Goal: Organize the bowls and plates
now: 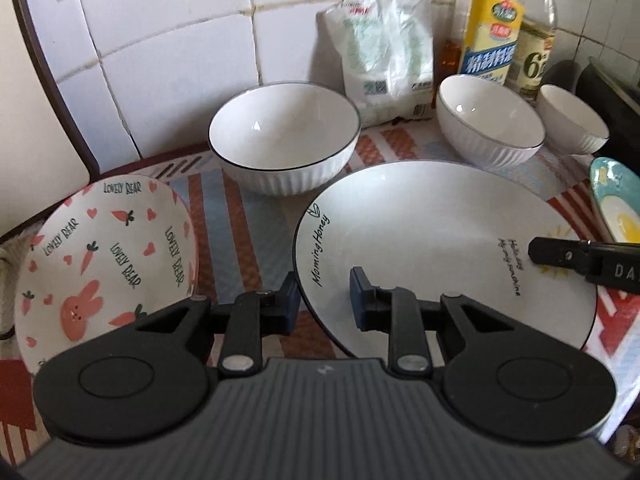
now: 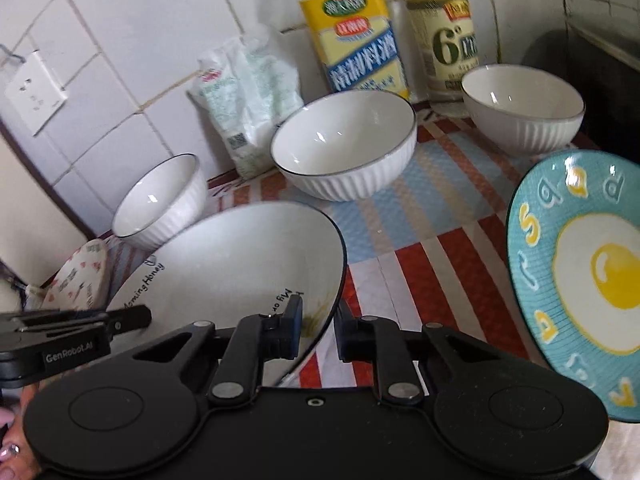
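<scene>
The "Morning Honey" plate (image 1: 432, 248) is the landmark here, a broad white plate with a dark rim lying on the striped mat (image 1: 240, 232) that covers the bench; both claws are on it. The left claw (image 1: 325, 300) straddles the plate's near-left rim, one pad outside and one over the face, clenched on the rim as far as the view shows; the right claw (image 2: 318, 330) is pinched tight on the opposite rim, beside the small printed script, and the plate looks tipped up on that side.

Around the plate: the "Lovely Bear" rabbit-and-carrot plate (image 1: 108, 260) sits just to its left; the blue fried-egg plate (image 2: 580, 276) lies to its right, apart from it; three white ribbed bowls stand behind it, the large bowl (image 1: 284, 136) nearest, the middle bowl (image 1: 490, 120) and the small bowl (image 1: 572, 120) further right; behind those, against the tiled wall, are a white bag (image 1: 384, 56) and two bottles (image 1: 496, 32).

The step in hand looks like a two-handed lift of this plate, probably to stack it with another plate. To do it well, raise both claws together so the plate stays level and neither rim slips; keep both grips firm, since glazed ceramic is slick; clear the large bowl's rim behind; lower it squarely before letting go.
</scene>
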